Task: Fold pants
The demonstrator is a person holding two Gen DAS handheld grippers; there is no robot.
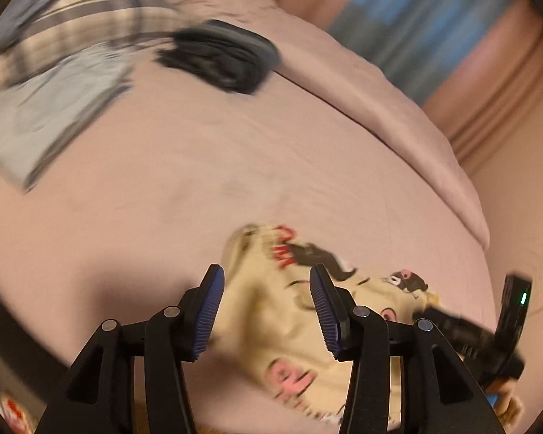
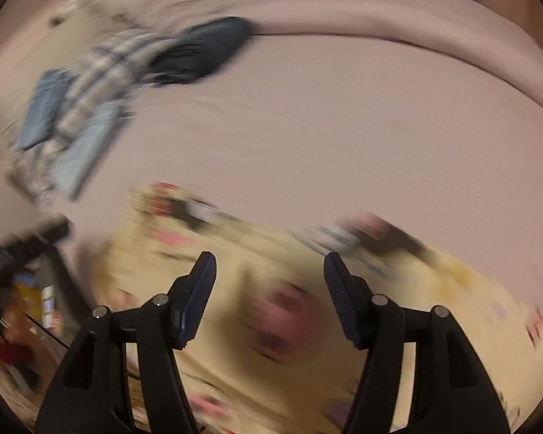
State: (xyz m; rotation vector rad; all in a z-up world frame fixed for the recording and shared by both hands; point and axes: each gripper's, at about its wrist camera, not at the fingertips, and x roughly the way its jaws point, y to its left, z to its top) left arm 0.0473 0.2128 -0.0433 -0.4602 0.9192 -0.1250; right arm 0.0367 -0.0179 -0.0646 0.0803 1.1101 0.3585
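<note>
You are between grips on the cream cartoon-print pants (image 1: 271, 325), which lie on the pink bedsheet (image 1: 235, 166) at the near edge of the bed, right under both tools. Your left gripper (image 1: 268, 311) has its jaws apart with nothing between the pads; the printed cloth only shows beneath the gap, and the right gripper (image 2: 269, 298) stands just as wide and empty over a pink print on the same fabric. Both views are smeared, so how many layers the pants already have, or where their hems sit, cannot be told. Judging by that, 1 fold looks laid down and let go, and the next grasp is not yet taken. Next you need to find 2 matching edge points, lower each pad pair onto cloth only, and avoid pinching the sheet. The dark folded garment (image 1: 221, 58) and the plaid and blue clothes (image 1: 54, 83) lie well apart, toward the far side.
</note>
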